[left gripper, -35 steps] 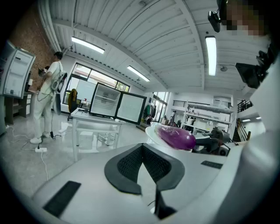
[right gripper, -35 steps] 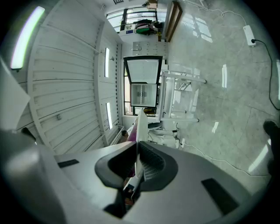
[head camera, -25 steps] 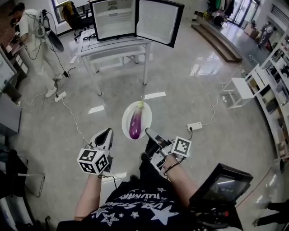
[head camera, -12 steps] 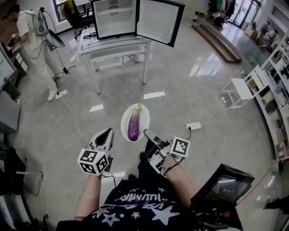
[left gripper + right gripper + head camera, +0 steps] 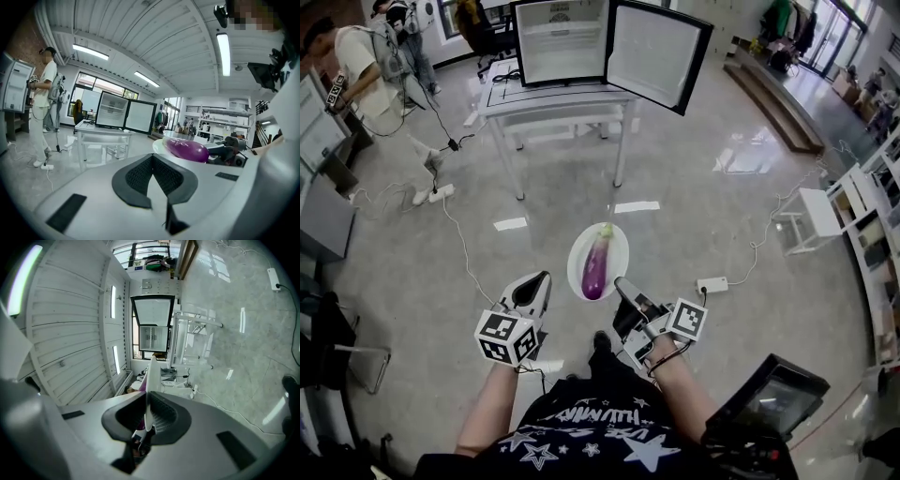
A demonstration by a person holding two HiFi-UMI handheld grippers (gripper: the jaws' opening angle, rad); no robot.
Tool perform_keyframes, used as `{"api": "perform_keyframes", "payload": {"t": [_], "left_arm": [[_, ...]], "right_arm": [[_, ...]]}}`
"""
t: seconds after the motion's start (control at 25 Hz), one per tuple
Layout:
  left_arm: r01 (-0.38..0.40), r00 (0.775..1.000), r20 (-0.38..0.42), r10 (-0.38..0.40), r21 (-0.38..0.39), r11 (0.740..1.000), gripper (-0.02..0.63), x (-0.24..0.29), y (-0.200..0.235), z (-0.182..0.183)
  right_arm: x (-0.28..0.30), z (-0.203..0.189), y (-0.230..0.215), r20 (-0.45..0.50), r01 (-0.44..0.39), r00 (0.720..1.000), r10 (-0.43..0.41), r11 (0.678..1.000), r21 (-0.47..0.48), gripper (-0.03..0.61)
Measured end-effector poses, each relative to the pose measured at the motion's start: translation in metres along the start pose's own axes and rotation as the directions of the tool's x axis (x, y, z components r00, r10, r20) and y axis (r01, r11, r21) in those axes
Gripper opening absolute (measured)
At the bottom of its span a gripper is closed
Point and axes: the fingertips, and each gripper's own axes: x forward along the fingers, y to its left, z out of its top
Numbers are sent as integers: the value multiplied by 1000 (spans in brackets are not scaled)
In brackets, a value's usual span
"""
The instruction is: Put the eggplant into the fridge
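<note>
While our right gripper (image 5: 623, 286) pinches the rim of the white plate (image 5: 616, 251) carrying the eggplant (image 5: 595, 266), our left gripper (image 5: 536, 284) keeps jaws pressed together; the fridge (image 5: 561, 42) stands open.

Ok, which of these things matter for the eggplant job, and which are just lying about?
For the job: eggplant on the white plate; right tool clamped on the plate's rim; open fridge on the table; left tool, shut, empty.
Lying about: power strip; white stool; a person at far left.
</note>
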Motion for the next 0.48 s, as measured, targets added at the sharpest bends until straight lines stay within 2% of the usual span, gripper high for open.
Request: {"api": "perform_keyframes", "payload": {"t": [0.48], "left_arm": [[-73, 997, 18, 72, 3, 997, 9, 98, 29, 36]], "right_arm": [[61, 93, -14, -91, -15, 996, 15, 1000, -4, 23]]}}
